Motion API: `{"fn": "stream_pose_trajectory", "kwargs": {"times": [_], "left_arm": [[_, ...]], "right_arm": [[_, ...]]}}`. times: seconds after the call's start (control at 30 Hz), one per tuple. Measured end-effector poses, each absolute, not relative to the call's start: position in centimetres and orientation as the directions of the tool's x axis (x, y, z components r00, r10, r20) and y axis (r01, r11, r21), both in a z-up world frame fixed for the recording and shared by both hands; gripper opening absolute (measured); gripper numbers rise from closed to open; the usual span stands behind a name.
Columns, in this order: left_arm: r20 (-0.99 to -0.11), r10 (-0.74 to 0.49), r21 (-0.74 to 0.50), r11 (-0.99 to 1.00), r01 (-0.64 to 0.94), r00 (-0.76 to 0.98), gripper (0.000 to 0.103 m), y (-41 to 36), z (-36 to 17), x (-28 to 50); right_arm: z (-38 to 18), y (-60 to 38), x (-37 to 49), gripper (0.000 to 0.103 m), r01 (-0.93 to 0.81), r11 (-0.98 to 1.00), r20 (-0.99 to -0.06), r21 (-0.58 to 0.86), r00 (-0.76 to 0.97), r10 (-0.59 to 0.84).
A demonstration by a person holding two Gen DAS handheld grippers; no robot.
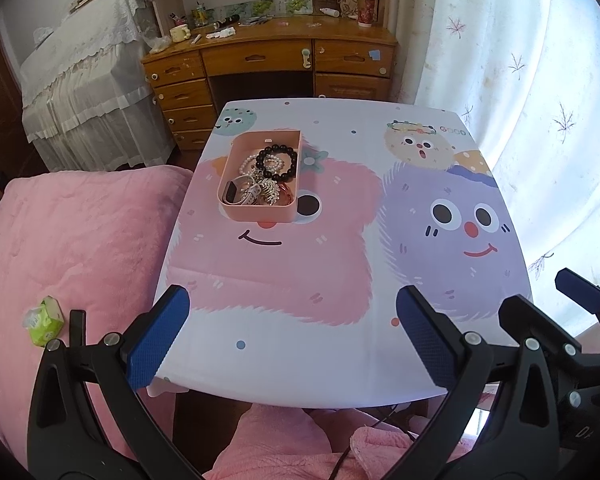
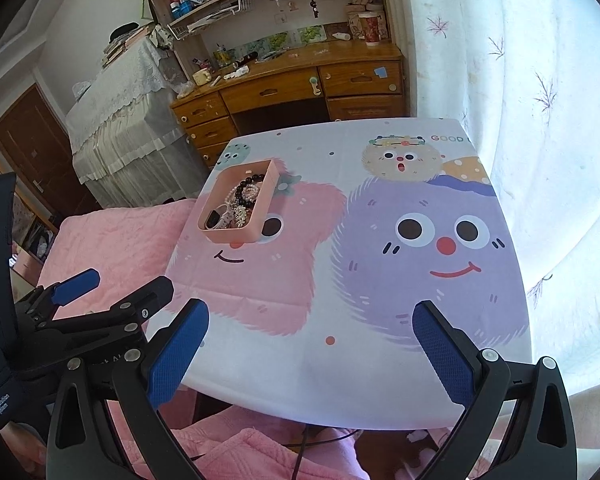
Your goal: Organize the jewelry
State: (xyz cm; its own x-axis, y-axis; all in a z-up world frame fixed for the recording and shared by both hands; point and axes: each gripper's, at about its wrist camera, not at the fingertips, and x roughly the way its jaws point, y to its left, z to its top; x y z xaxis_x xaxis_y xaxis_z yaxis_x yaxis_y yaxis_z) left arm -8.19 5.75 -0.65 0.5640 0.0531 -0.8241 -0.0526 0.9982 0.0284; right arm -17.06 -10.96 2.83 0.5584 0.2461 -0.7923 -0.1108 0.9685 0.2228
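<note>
A pink rectangular tray (image 1: 256, 213) stands on the cartoon-print table (image 1: 340, 280), toward its far left. Inside lie a black bead bracelet (image 1: 277, 163), a pearl bracelet (image 1: 247, 165), a watch with a white strap (image 1: 236, 193), a silver leaf piece (image 1: 269, 191) and a reddish item (image 1: 286, 196). The tray also shows in the right wrist view (image 2: 236, 235). My left gripper (image 1: 292, 344) is open and empty at the table's near edge. My right gripper (image 2: 312, 356) is open and empty, to the right of the left one.
A pink quilted bed (image 1: 76, 240) lies left of the table with a green tissue pack (image 1: 44, 320) on it. A wooden desk (image 1: 268, 60) with drawers stands behind the table. A white curtain (image 1: 520, 80) hangs on the right. A cable (image 2: 312, 440) hangs under the table's near edge.
</note>
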Motion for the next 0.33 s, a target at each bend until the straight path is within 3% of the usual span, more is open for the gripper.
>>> {"fn": "stream_pose_trajectory", "kwargs": {"times": [0.33], "left_arm": [[-0.821,0.057,0.039,0.998,-0.044,0.569,0.103,5.26,-0.55,-8.02]], "right_arm": [[3.08,-11.66,-17.22,0.103,-0.089,0.971,-0.791,0.222,0.566,0.233]]}}
